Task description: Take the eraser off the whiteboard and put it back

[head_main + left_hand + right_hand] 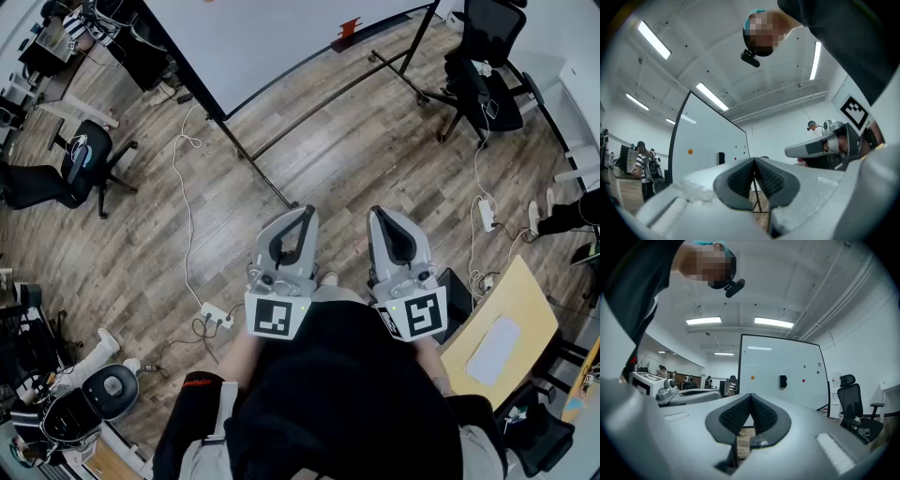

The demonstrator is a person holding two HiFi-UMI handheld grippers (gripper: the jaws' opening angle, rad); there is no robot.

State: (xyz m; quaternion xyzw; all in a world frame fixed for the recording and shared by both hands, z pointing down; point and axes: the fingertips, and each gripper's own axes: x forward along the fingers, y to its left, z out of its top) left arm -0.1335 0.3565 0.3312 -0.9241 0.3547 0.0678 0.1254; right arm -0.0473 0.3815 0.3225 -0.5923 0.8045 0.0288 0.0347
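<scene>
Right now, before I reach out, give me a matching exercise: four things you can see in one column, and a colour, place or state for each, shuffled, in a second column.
Things:
1. eraser
2. right gripper
3. office chair
4. magnet left of the eraser

Descriptions:
a. orange
b. shut, nothing between the jaws
c. black, stuck on the whiteboard
d. standing to the right of the whiteboard

Pairs: 1-c, 2-b, 3-d, 4-a.
</scene>
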